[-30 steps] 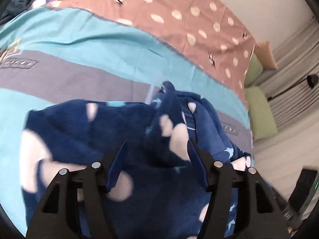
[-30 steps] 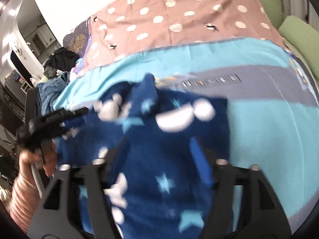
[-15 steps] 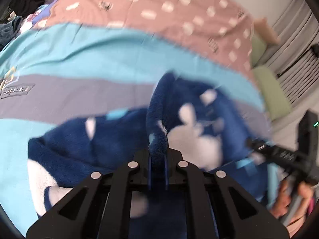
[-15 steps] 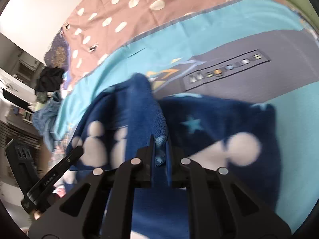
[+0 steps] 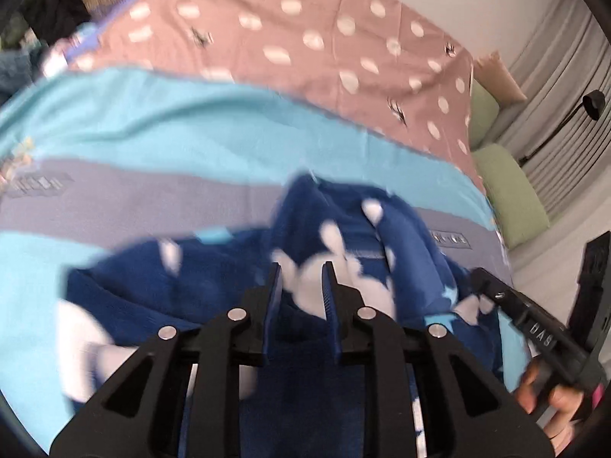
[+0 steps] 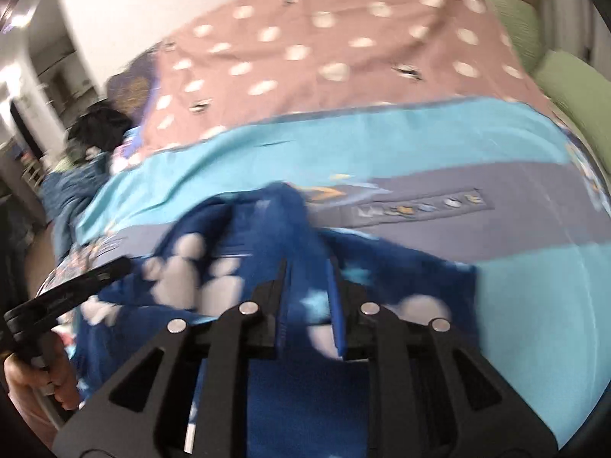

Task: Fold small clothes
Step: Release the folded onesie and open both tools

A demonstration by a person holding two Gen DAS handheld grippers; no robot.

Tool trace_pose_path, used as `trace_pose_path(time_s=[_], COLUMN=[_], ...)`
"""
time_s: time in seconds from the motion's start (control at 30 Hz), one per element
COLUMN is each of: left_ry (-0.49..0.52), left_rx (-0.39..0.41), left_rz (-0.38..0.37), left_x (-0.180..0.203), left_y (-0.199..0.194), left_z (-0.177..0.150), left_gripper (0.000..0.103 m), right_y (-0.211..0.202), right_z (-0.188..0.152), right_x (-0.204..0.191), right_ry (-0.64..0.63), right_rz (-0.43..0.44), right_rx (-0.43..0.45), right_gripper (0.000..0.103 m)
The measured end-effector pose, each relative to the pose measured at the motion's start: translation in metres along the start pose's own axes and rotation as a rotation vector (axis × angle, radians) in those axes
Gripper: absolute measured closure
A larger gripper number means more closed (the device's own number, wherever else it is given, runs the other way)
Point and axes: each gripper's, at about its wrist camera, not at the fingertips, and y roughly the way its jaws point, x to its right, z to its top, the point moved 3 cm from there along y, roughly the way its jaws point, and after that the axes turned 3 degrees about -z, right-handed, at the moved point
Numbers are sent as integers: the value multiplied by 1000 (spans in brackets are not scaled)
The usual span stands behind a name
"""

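Navy garment (image 5: pixel 214 286) (white blobs, pale-blue stars); turquoise-and-grey sheet (image 5: pixel 172 145).

We see our left gripper (image 5: pixel 301 286), its jaws just eased apart, a raised fold of navy fleece garment (image 5: pixel 320 229) between them; turquoise-and-grey sheet (image 5: pixel 172 122) beneath; pink dotted cover (image 5: pixel 305 38) beyond; right gripper (image 5: pixel 508 305), hand (image 5: pixel 550 400), at right.

Beyond the bunched dark-blue garment (image 5: pixel 214 286), the bed's blue-and-grey cover (image 5: pixel 152 145) is left bare up to the spotted pink sheet (image 5: pixel 305 38). The bed's right edge is hemmed by green cushions (image 5: pixel 511 191); dark clothes (image 6: pixel 99 129) are piled at its far-left corner.
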Motion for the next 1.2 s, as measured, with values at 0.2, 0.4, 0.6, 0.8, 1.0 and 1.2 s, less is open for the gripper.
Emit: trace_pose_path(time_s=[0.2,0.4,0.6,0.8,1.0,1.2], left_ry=[183,148,142,127,163,198], left_rx=[-21,43,112,89,96,102], left_rz=[170,108,70,146,168,185], left_x=[15,10,-16,-40,-45,-46], left_y=[26,-49,-123,-157,-184,-211], left_z=[-24,-40,-102,-168,-221,-269], left_gripper=[81,54,41,38,22,19], right_y=[37,-36,-98,-140,-168,-186], right_z=[-22,-43,-120,-184,-223,-249], right_x=[3,20,56,94,102,87], right_ry=[-18,-4,-80,15,25,-24], right_rz=[-59,-1,-75,-97,-173,-105], right_rx=[-100,-27,-36,-18,7,-28], right_gripper=[88,74,47,47,38,34])
